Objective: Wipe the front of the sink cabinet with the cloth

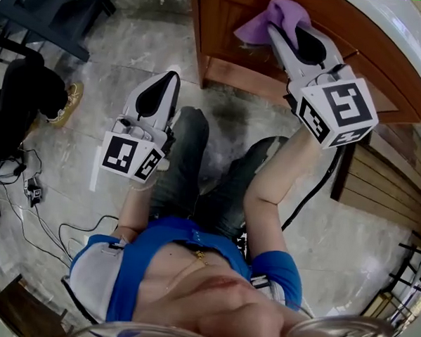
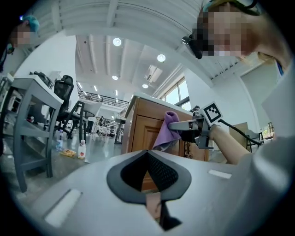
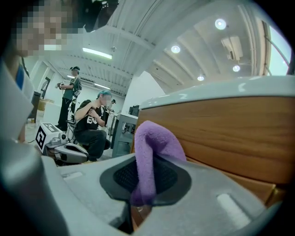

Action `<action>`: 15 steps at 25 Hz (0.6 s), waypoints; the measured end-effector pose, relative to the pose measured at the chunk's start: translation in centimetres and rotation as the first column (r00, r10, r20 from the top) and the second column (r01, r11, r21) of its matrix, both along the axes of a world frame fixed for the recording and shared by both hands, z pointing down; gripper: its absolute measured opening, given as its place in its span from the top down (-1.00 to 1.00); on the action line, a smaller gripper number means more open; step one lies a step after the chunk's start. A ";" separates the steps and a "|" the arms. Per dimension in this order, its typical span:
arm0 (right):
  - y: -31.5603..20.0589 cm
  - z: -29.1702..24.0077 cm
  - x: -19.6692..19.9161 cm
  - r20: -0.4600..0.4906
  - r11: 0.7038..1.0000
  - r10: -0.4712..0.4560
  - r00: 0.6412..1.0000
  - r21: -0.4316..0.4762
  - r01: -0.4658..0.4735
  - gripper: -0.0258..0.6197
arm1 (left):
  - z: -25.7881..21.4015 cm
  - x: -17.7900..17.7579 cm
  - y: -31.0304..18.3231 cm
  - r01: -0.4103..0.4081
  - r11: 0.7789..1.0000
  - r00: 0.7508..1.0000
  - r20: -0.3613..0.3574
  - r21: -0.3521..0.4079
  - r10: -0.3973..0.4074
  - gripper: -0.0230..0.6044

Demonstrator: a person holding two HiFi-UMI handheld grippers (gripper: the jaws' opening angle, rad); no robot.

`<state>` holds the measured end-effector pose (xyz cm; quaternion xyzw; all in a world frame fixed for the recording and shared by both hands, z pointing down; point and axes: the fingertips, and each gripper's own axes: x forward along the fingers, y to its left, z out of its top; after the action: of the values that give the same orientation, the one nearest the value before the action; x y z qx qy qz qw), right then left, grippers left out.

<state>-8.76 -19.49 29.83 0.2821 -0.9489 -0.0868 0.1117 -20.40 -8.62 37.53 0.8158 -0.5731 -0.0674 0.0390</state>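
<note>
Right tongs [image 1: 282,35] clamped on cloth [image 3: 154,138], cabinet [image 1: 225,17] just ahead. Left tongs [image 2: 147,156] closed, empty. Cloth looks soft, light; best gripped at its fold.

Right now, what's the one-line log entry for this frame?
right tongs: shut on purple cloth | purple cloth: against wooden cabinet front, near top | left tongs: shut, empty, away from cabinet

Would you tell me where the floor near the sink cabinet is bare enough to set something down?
Bare floor lies between the sink cabinet and the black furniture frame, and right of the person's legs. Cables crowd the left side.
</note>
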 end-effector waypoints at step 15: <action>0.6 0.3 -7.9 0.020 0.990 -0.139 0.990 0.026 0.139 0.75 | 1.0 -3.3 1.7 0.096 0.995 0.995 -0.009 -0.012 -0.096 0.93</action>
<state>-16.66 -18.93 30.10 0.2176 -0.9663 -0.1030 0.0915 -23.65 -6.89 38.52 0.7867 -0.6119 -0.0696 0.0433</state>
